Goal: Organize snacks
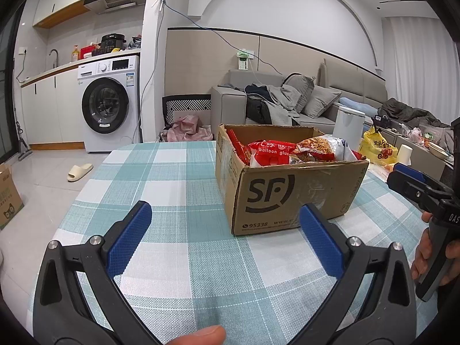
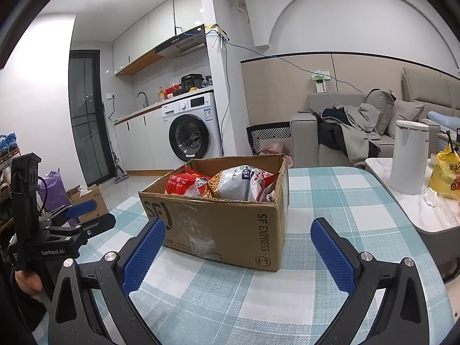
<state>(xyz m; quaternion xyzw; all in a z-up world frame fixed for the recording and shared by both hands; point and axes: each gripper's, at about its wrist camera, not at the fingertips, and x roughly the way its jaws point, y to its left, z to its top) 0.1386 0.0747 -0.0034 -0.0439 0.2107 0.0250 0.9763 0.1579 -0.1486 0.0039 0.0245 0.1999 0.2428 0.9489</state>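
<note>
An open cardboard box (image 1: pixel 287 192) marked SF stands on the checked tablecloth (image 1: pixel 172 178), holding several snack bags: a red and white bag (image 1: pixel 270 151) and a noodle-snack bag (image 1: pixel 319 145). My left gripper (image 1: pixel 225 221) hovers open just in front of the box's near left corner, nothing between its blue pads. In the right wrist view the same box (image 2: pixel 230 221) sits straight ahead with a grey snack bag (image 2: pixel 238 184) on top. My right gripper (image 2: pixel 238 235) is open and empty, close to the box's front wall. Each gripper shows at the other view's edge.
A white bin (image 2: pixel 408 158) and a yellow plastic bag (image 2: pixel 445 175) stand on a side table (image 2: pixel 425 212) to the right. A grey sofa (image 1: pixel 316 100) with clothes lies behind. A washing machine (image 1: pixel 109 103) and a slipper (image 1: pixel 80 171) are at the far left.
</note>
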